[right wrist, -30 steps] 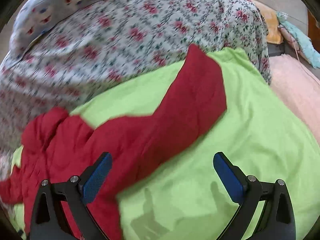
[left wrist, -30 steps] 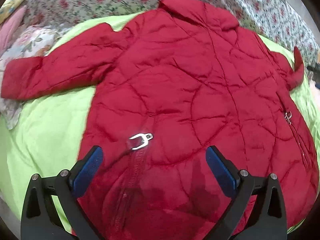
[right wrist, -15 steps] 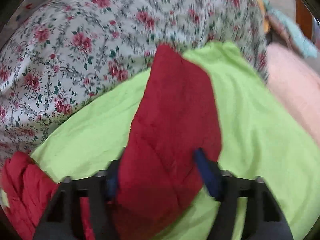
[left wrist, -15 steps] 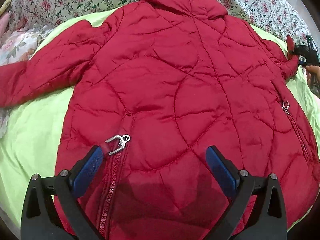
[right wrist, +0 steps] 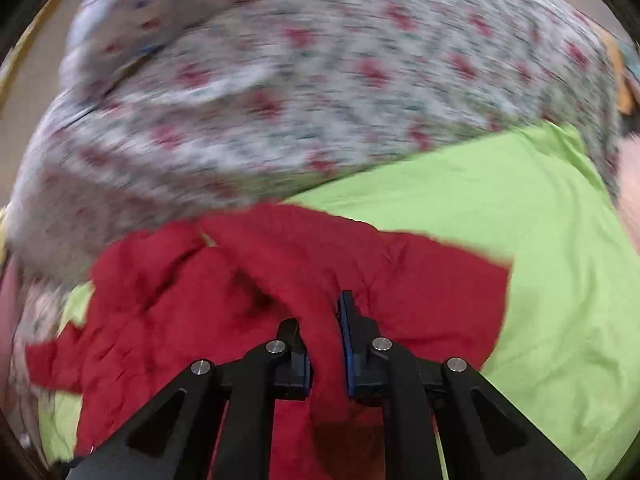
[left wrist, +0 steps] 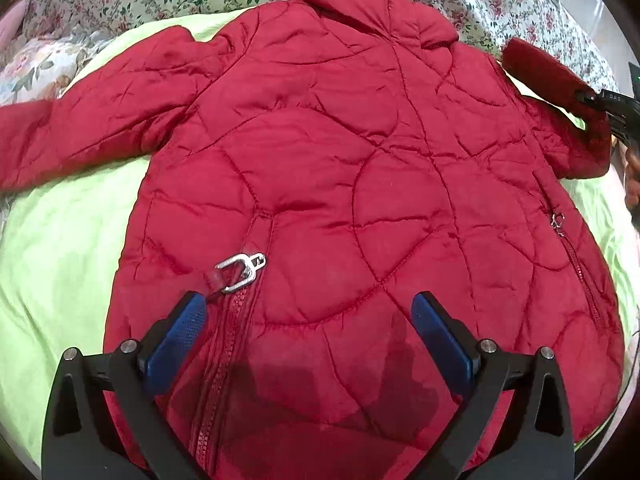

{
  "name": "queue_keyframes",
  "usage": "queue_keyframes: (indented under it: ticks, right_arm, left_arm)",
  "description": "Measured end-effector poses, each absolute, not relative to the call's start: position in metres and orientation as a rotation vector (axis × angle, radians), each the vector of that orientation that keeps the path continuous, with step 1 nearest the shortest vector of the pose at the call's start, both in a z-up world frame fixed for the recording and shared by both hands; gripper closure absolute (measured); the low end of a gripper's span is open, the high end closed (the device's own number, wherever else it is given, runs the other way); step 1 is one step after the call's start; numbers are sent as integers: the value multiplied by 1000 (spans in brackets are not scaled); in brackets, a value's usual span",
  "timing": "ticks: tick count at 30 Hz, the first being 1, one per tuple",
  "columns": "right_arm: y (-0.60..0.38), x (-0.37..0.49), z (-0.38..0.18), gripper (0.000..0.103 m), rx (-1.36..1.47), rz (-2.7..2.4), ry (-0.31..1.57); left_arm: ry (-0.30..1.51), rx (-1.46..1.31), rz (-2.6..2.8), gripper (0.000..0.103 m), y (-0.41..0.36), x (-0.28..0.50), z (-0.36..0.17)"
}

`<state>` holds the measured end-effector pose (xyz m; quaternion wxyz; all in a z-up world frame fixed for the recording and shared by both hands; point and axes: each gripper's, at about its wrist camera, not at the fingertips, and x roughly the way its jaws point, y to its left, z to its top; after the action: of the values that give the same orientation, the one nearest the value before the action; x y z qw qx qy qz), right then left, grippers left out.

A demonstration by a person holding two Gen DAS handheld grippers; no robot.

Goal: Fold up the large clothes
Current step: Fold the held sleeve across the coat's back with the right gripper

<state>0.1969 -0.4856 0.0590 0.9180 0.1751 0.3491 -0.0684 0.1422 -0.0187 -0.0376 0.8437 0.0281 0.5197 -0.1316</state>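
Observation:
A red quilted jacket (left wrist: 340, 168) lies spread flat on a lime green sheet (left wrist: 68, 248), collar at the far end. Its left sleeve (left wrist: 80, 124) stretches out to the left. My left gripper (left wrist: 308, 320) is open and empty, hovering over the jacket's lower part beside a silver zipper pull (left wrist: 240, 268). My right gripper (right wrist: 324, 316) is shut on the jacket's right sleeve (right wrist: 320, 264), which is lifted and bent; the sleeve (left wrist: 548, 76) also shows at the right edge of the left wrist view, held by that gripper's black tip (left wrist: 618, 110).
A floral bedcover (right wrist: 300, 92) lies beyond the green sheet. Pale floral and pink cloth (left wrist: 36, 64) sits at the far left. A second zipper pull (left wrist: 557, 220) lies on the jacket's right side.
My right gripper closed on the right sleeve and raised it from the sheet. My left gripper shifted slightly left over the jacket and stayed open.

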Motion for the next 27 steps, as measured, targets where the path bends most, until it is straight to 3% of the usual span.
queue_keyframes:
  ticks: [9, 17, 22, 27]
  right_arm:
    - [-354, 191, 35, 92, 280, 194, 801]
    - [-267, 176, -6, 91, 31, 396, 918]
    - [-233, 157, -20, 90, -130, 541, 932]
    - [-232, 162, -25, 88, -107, 530, 943]
  left_arm:
    - [1107, -18, -291, 0, 0, 141, -36]
    - [1110, -122, -363, 0, 9, 162, -26]
    - [1083, -128, -393, 0, 7, 186, -14]
    - [1089, -117, -427, 0, -8, 225, -13]
